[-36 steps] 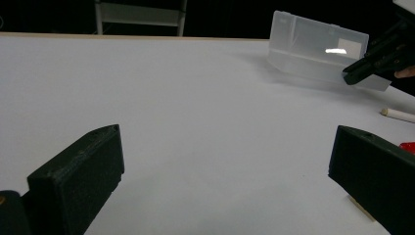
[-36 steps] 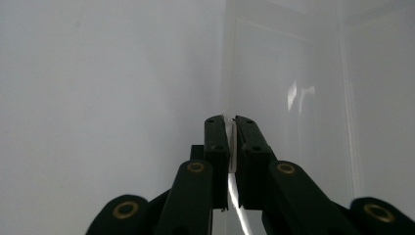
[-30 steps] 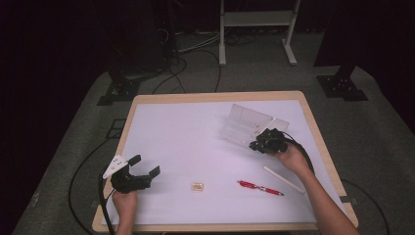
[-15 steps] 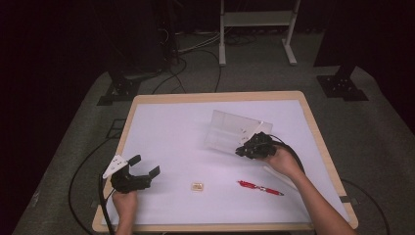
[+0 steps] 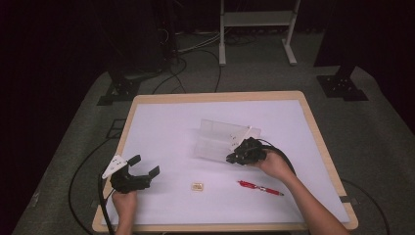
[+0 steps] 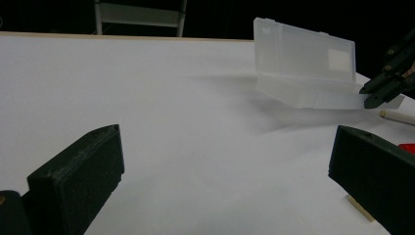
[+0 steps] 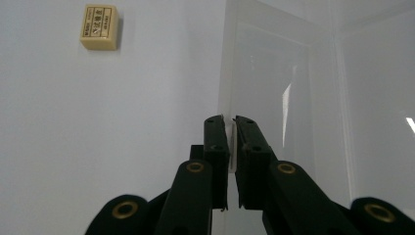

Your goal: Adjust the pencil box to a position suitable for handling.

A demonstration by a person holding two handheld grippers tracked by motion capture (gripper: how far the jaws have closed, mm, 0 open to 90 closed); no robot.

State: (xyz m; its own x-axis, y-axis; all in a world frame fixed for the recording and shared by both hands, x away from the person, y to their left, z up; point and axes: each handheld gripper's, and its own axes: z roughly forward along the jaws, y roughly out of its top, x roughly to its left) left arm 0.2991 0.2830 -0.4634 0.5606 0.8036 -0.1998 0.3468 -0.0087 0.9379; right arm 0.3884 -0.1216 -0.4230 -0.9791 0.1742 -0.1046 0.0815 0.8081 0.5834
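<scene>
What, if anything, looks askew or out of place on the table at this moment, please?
The clear plastic case sits askew, lid open, with the right claw clamped on its edge. The wooden stick lies by it. The eraser and red pen lie loose nearby. Nothing looks spilled or damaged.

A box sits near the middle of the tabletop. The right claw pinches its near edge. In front of the box lies an eraser, with a pen to its right. The left claw is far left, near the front edge.
</scene>
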